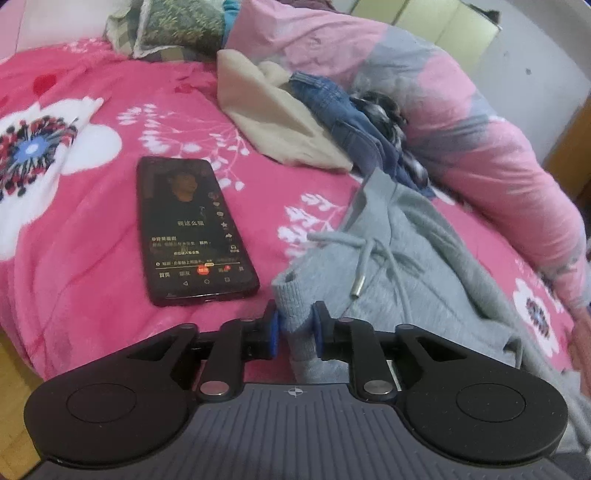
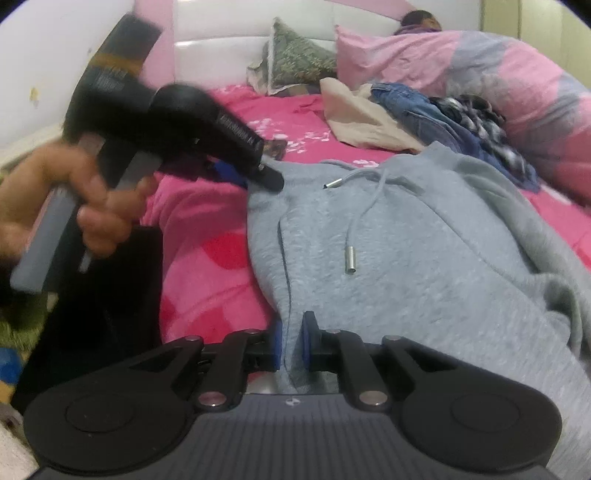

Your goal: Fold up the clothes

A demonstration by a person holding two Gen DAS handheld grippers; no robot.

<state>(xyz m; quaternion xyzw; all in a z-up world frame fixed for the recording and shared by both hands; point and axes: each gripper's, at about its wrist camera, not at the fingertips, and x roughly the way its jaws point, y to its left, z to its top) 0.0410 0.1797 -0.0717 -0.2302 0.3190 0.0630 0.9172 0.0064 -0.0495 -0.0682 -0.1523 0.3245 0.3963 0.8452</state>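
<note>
Lying on the pink floral bedspread (image 1: 92, 229), the grey knitted drawstring hoodie (image 2: 424, 258) is being pinched at its edge by both the left gripper (image 1: 295, 328) and the right gripper (image 2: 291, 341), beside a black smartphone (image 1: 192, 229).

You've got a phone (image 1: 195, 230) lying screen-up on the pink floral bedsheet (image 1: 74, 229), green pillow (image 1: 173, 29) by headboard (image 2: 221, 40), pink duvet (image 1: 461, 122) at far side.
</note>
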